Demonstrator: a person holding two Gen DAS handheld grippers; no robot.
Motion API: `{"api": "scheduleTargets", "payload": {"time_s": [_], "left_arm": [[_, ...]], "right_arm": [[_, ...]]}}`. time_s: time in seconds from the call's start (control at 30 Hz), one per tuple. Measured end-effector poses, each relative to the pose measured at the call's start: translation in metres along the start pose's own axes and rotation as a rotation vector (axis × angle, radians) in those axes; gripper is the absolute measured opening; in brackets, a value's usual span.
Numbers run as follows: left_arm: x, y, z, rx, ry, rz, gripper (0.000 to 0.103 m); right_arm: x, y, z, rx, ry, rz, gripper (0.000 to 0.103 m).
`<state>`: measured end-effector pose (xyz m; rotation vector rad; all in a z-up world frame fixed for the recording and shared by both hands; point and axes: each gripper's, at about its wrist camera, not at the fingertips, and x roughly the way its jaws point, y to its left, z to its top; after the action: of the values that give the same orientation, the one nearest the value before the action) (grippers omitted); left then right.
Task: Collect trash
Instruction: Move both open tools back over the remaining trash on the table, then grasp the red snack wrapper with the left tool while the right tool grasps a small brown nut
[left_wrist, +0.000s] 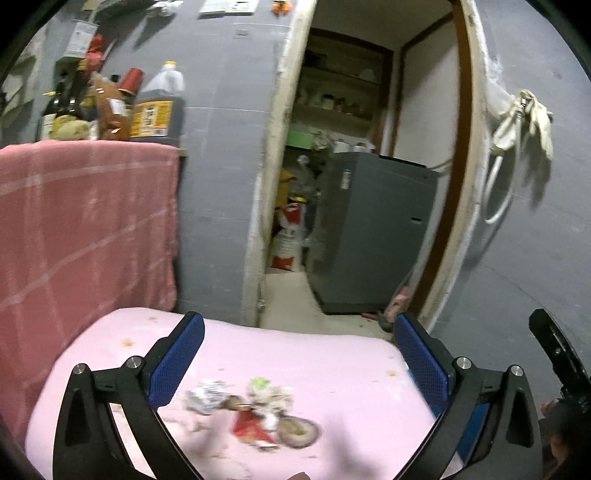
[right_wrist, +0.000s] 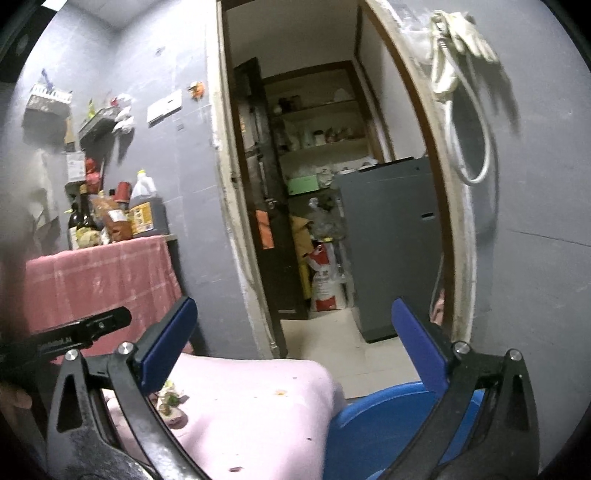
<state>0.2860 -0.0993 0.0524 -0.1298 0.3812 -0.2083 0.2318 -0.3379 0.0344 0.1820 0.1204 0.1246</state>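
The left gripper (left_wrist: 297, 354) holds its blue-padded jaws wide apart with nothing between the pads, above a pale pink tabletop (left_wrist: 332, 362). On that surface lies a small heap of trash (left_wrist: 255, 411): crumpled paper, a red scrap and brownish bits. The right gripper (right_wrist: 291, 339) also stands fully spread and empty, over the table's right edge, with a blue plastic tub (right_wrist: 373, 421) below. Behind stands a pink checked cloth (left_wrist: 85, 221) under some bottles (left_wrist: 159, 107).

Dim indoor light, hard shadows on grey wall (fisheye bends edges); motion blur, dark vignette corners.
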Motion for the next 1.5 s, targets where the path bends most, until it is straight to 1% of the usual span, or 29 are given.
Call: {"api": "scheduleTargets", "payload": {"time_s": [0.13,0.3,0.47,0.6,0.67,0.73,0.8,0.9,0.93,1.0,1.03,1.1,1.13,1.17,1.2,1.27,1.37,1.5], "left_arm": [[-0.008,0.022,-0.005,-0.003,0.005,0.046,0.101],[-0.015,0.048,-0.015,-0.019,0.037,0.094,0.101],[-0.014,0.066,-0.025,-0.035,0.084,0.113,0.101],[-0.009,0.075,-0.033,-0.045,0.135,0.120,0.101],[-0.005,0.079,-0.037,-0.047,0.167,0.119,0.101],[-0.001,0.081,-0.040,-0.046,0.193,0.125,0.101],[0.003,0.084,-0.045,-0.052,0.228,0.122,0.101],[0.010,0.088,-0.050,-0.071,0.268,0.117,0.100],[0.011,0.089,-0.051,-0.075,0.276,0.114,0.100],[0.012,0.089,-0.054,-0.074,0.285,0.107,0.099],[0.012,0.088,-0.054,-0.069,0.291,0.104,0.097],[0.014,0.087,-0.056,-0.055,0.305,0.092,0.093],[0.016,0.086,-0.057,-0.049,0.313,0.089,0.089],[0.017,0.086,-0.058,-0.046,0.320,0.086,0.087],[0.019,0.086,-0.059,-0.045,0.329,0.084,0.087],[0.022,0.086,-0.060,-0.047,0.341,0.090,0.087],[0.025,0.086,-0.063,-0.050,0.355,0.093,0.087],[0.027,0.087,-0.066,-0.056,0.376,0.089,0.087]], "right_arm": [[0.012,0.015,-0.004,-0.001,0.035,0.050,0.103],[0.027,0.036,-0.013,-0.023,0.094,0.101,0.103],[0.046,0.058,-0.025,-0.071,0.184,0.138,0.103],[0.059,0.072,-0.037,-0.122,0.258,0.149,0.103],[0.065,0.079,-0.043,-0.150,0.293,0.162,0.102],[0.069,0.083,-0.047,-0.169,0.315,0.175,0.099],[0.073,0.086,-0.049,-0.171,0.343,0.193,0.086],[0.083,0.086,-0.054,-0.149,0.408,0.244,0.075],[0.086,0.087,-0.056,-0.143,0.429,0.264,0.073],[0.093,0.089,-0.060,-0.128,0.478,0.305,0.062],[0.096,0.090,-0.063,-0.123,0.502,0.321,0.060],[0.102,0.093,-0.069,-0.115,0.553,0.352,0.049],[0.105,0.094,-0.071,-0.112,0.574,0.362,0.045],[0.108,0.096,-0.075,-0.108,0.603,0.375,0.040],[0.110,0.096,-0.078,-0.106,0.621,0.384,0.034],[0.114,0.100,-0.083,-0.105,0.661,0.407,0.028],[0.120,0.108,-0.090,-0.117,0.704,0.431,0.025],[0.129,0.114,-0.099,-0.135,0.769,0.424,0.019]]}}
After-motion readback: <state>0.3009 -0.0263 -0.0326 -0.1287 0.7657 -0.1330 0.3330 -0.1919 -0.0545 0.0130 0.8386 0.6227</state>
